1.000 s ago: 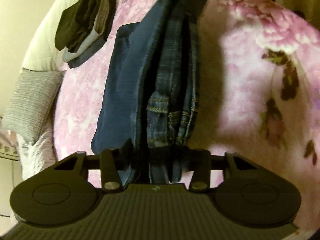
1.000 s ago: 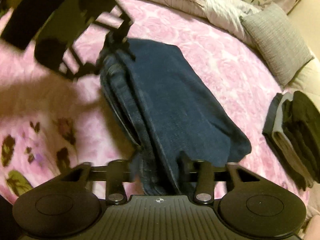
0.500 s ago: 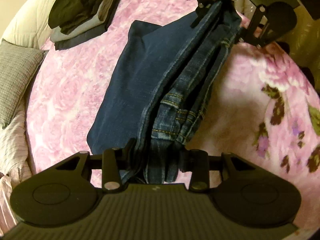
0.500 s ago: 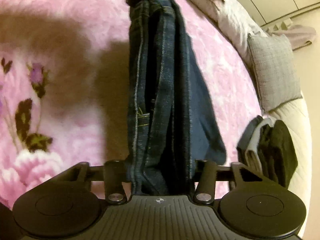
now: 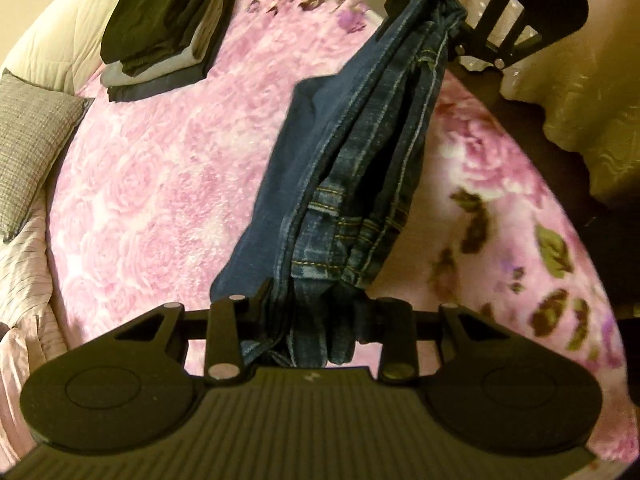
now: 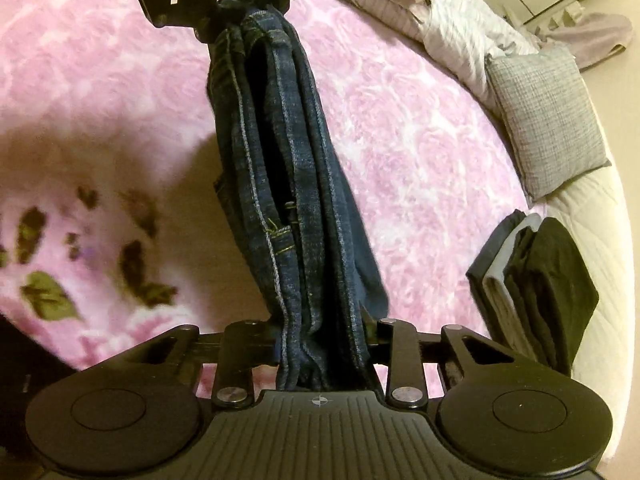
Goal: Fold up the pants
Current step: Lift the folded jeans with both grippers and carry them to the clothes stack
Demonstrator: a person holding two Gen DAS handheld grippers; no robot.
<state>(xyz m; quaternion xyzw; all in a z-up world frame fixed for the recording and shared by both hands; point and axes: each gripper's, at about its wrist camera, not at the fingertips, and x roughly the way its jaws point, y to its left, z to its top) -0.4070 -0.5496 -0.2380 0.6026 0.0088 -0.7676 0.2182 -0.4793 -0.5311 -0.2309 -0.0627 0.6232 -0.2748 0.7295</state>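
Dark blue jeans (image 5: pixel 360 168) hang folded in a thick bundle, stretched between my two grippers above the pink floral blanket (image 5: pixel 160 168). My left gripper (image 5: pixel 308 320) is shut on one end of the bundle. The right gripper (image 5: pixel 436 4) shows at the top of the left wrist view, clamped on the far end. In the right wrist view the jeans (image 6: pixel 296 184) run from my right gripper (image 6: pixel 324 344), shut on them, up to the left gripper (image 6: pixel 244 8) at the top. A loose flap droops on the side toward the stack.
A stack of folded dark and grey clothes (image 5: pixel 168 28) lies on the blanket near the cream bed edge (image 6: pixel 592 240). A grey cushion (image 6: pixel 548 116) and striped pale bedding (image 6: pixel 452 12) sit at the bed's head. A cream cloth (image 5: pixel 592 92) hangs beyond the blanket.
Both grippers have lifted the jeans off the blanket. The bundle now hangs taut between them, and the wide flat panel seen earlier has drawn in.
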